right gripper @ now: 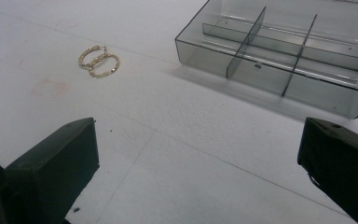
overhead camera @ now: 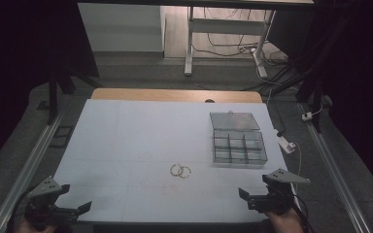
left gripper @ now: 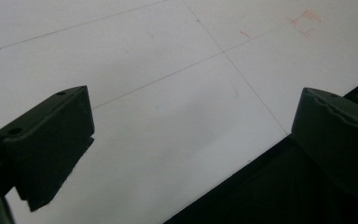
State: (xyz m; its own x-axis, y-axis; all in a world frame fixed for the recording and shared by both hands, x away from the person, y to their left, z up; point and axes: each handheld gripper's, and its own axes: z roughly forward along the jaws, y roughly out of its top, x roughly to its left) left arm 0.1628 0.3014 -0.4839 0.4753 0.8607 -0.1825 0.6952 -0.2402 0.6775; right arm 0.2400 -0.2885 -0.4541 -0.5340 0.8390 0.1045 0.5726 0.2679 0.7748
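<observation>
Nearest the person, both grippers sit at the table's front edge. Left gripper (overhead camera: 73, 209) at the near-left corner, jaws apart, nothing between them; its own view shows bare white tabletop (left gripper: 168, 93) w/ thin grid lines, a faint red mark far off, and the dark table edge under the right jaw. Right gripper (overhead camera: 252, 198) at the near-right, jaws also wide apart and empty.

Mid-table, roughly centred and a bit toward the person: two gold hoop earrings (overhead camera: 180, 171) lying flat, rings touching or slightly overlapping – can't tell which from the high view. Right gripper view gives them closer (right gripper: 99, 60): textured/twisted-looking hoops, overlapped at one side.

Handling, as a guess: very light, thin, rigid metal, prob. slippery on the smooth top – likely to skate or flip if nudged. Best hold looks like pinching across a hoop's wire at the outer side, away from the overlap, so only one lifts; flat-lying rings leave little to grab.

Farther back on the right: clear grey compartment box (overhead camera: 239, 148), lid open and lying back, well apart from the earrings. Right gripper view shows its dividers and empty-looking cells (right gripper: 279, 70); the high view alone shows the full grid and lid (overhead camera: 234, 120).

Beyond the table: floor, desk legs, cables.
</observation>
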